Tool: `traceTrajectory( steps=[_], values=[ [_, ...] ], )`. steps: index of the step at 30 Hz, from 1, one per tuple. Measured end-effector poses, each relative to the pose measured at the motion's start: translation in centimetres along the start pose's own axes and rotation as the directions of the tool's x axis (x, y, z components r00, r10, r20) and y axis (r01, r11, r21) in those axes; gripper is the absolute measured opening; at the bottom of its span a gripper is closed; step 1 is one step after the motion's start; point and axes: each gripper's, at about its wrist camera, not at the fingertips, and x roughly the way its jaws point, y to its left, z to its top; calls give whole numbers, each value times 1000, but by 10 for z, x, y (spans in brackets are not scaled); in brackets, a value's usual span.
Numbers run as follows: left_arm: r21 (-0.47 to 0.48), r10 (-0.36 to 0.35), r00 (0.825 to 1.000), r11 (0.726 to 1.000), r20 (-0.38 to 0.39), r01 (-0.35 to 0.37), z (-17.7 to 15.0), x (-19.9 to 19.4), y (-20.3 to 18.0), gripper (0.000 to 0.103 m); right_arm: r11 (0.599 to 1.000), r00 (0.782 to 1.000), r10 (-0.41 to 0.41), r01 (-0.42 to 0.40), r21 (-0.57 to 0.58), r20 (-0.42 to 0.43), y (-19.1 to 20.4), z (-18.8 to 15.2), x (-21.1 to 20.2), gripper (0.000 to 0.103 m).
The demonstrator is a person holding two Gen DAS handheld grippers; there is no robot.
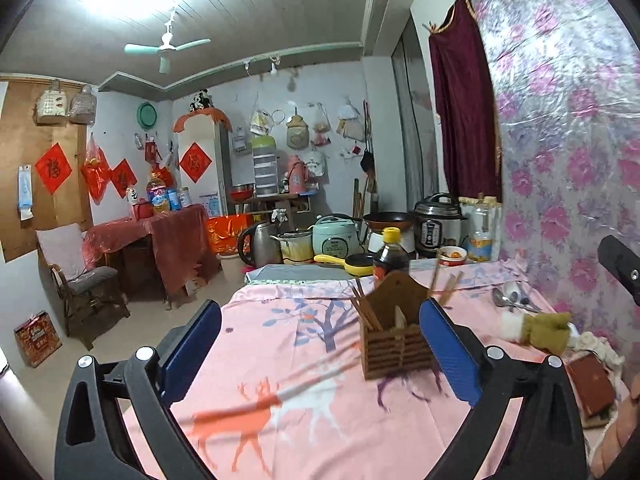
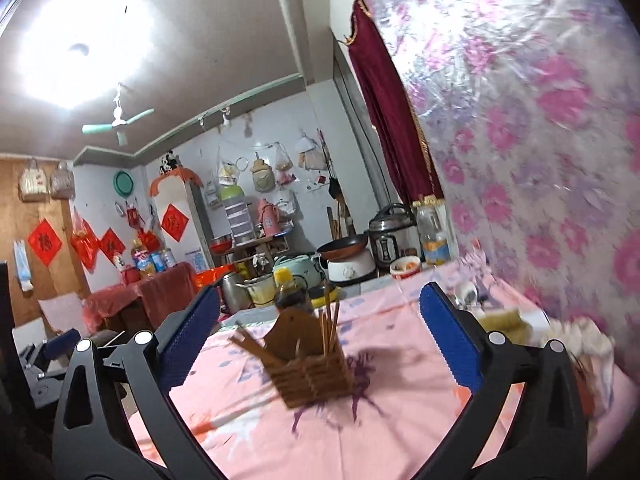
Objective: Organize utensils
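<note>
Both grippers hover over the table, jaws spread wide and holding nothing. From the left wrist camera, the left gripper (image 1: 320, 344) frames a pink tablecloth (image 1: 280, 344) printed with deer and trees. The wooden utensil holder (image 1: 396, 340) stands upright at about 1 o'clock from the view's centre, just inside the right-hand blue pad (image 1: 450, 352) but not touching it as far as can be told. Brown chopsticks (image 1: 366, 312) lean out of its left compartment; more chopsticks (image 1: 444, 284) rise behind it toward 1 o'clock, and which slot they sit in cannot be told. Out at 3 o'clock, metal spoons (image 1: 510, 298) lie on the cloth near the floral wall covering (image 1: 568, 120), with an olive-and-white cloth bundle (image 1: 540, 328) just beside them. Behind the holder stands a dark sauce bottle (image 1: 391, 258) with a yellow cap.

Over to the right wrist camera: the right gripper (image 2: 320, 340) is equally wide open, and the utensil holder (image 2: 312, 364) sits between its pads, a touch below centre, apart from both. Chopsticks (image 2: 252, 346) fan out toward 9 o'clock, another bunch (image 2: 330, 326) stands nearly upright. The picture is blurred at 3 o'clock, where a spoon (image 2: 466, 294) barely shows.
</note>
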Motion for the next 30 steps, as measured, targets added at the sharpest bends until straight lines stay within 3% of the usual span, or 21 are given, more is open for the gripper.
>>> traceTrajectory(
  steps=[4, 6, 13, 17, 23, 30],
  values=[
    [7, 10, 1000, 1000, -5, -10, -18, -32, 1, 97, 990, 999, -42, 46, -130, 31, 11, -5, -28, 96],
    [8, 8, 1000, 1000, -10, -8, -21, -35, 2, 97, 987, 997, -69, 73, -140, 30, 12, -10, -27, 96],
    [-13, 30, 998, 999, -57, -31, -31, -14, 12, 97, 993, 983, -119, 114, -38, -140, -3, -31, 17, 96],
    [-32, 21, 993, 999, -113, -25, -44, 6, 17, 97, 993, 976, -115, 105, -58, -187, 1, -46, 31, 96],
    [-28, 36, 988, 999, -150, -40, -56, 18, 18, 97, 991, 976, -117, 102, -90, -184, 12, -48, 34, 96],
    [-35, 48, 989, 998, -142, -53, -55, 15, 21, 97, 992, 980, -118, 107, -74, -161, 9, -41, 28, 96]
  ],
)
